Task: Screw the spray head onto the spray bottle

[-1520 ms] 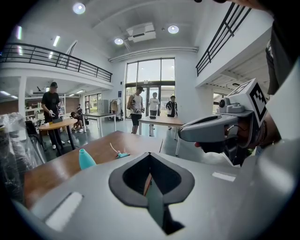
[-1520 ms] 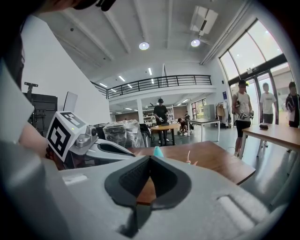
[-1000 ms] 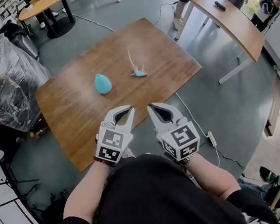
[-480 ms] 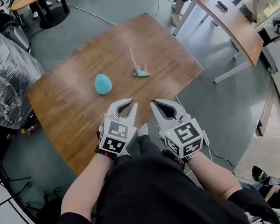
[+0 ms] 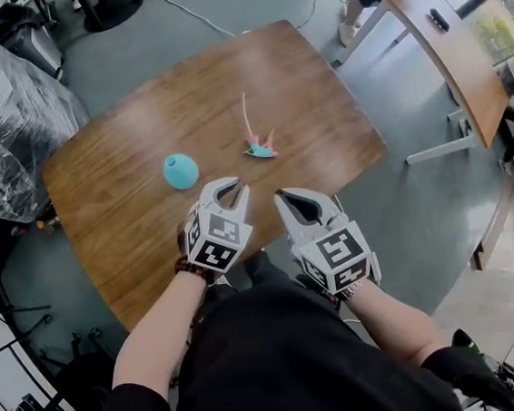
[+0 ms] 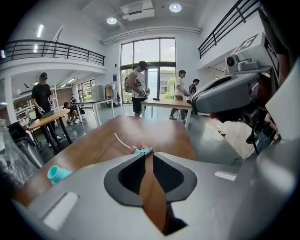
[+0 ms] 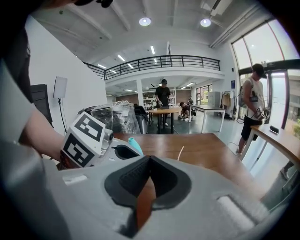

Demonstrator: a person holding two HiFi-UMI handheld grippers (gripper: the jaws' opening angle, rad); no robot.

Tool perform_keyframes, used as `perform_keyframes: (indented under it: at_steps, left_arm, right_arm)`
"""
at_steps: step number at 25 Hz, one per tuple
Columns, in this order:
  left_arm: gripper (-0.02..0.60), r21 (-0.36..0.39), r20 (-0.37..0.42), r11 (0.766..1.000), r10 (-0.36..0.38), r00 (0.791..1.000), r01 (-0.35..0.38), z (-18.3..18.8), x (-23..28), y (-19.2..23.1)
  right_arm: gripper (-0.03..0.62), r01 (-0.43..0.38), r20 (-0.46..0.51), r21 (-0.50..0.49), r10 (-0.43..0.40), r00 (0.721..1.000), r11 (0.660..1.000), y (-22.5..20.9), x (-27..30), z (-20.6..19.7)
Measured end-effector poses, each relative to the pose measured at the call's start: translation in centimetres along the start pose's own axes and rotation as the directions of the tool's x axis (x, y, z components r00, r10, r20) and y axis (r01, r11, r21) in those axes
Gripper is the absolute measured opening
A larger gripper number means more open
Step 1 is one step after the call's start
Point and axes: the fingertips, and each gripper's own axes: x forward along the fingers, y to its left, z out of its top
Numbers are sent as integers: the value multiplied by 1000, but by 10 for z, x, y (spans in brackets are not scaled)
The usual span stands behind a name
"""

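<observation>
A teal spray bottle (image 5: pixel 180 171) lies on the wooden table (image 5: pixel 131 222), left of centre. The spray head (image 5: pixel 258 145), teal and pink with a long pale tube, lies to its right, apart from it. My left gripper (image 5: pixel 232 189) hovers over the table's near edge, just in front of the bottle; its jaws have just been opening to a narrow slit with nothing between them. My right gripper (image 5: pixel 284 194) is beside it, shut and empty. The left gripper view shows the spray head (image 6: pixel 140 150) straight ahead and the bottle (image 6: pixel 58 173) to the left. In the right gripper view the bottle (image 7: pixel 135 145) peeks out behind the left gripper (image 7: pixel 119 151).
Plastic-wrapped equipment (image 5: pixel 1 117) stands off the table's left side. A second wooden table (image 5: pixel 460 51) stands at the upper right, with people nearby. More people and tables (image 6: pixel 47 117) show in the background. A cable (image 5: pixel 327 1) runs over the floor.
Both grippers have moved forward and down, from in front of the table to over its near edge. The left jaws have parted slightly. Bottle and spray head have not moved.
</observation>
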Motion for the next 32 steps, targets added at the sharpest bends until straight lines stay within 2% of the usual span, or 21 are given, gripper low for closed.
perform_keyframes:
  at_steps: [13, 19, 25, 32]
  left_arm:
    - [71, 62, -175, 996, 81, 981, -71, -26, 85, 40]
    - [74, 139, -239, 990, 65, 969, -32, -35, 107, 42]
    - [74, 185, -295, 983, 45, 954, 11, -50, 119, 46]
    - [74, 249, -334, 964, 0, 943, 89, -61, 131, 50]
  right_arm:
    - [-9, -98, -53, -3, 98, 994, 995, -62, 30, -12]
    - [-9, -113, -63, 5, 113, 992, 994, -79, 37, -14]
    - [-9, -125, -79, 16, 126, 989, 992, -86, 42, -19]
    - [-11, -128, -89, 19, 129, 988, 992, -92, 49, -21]
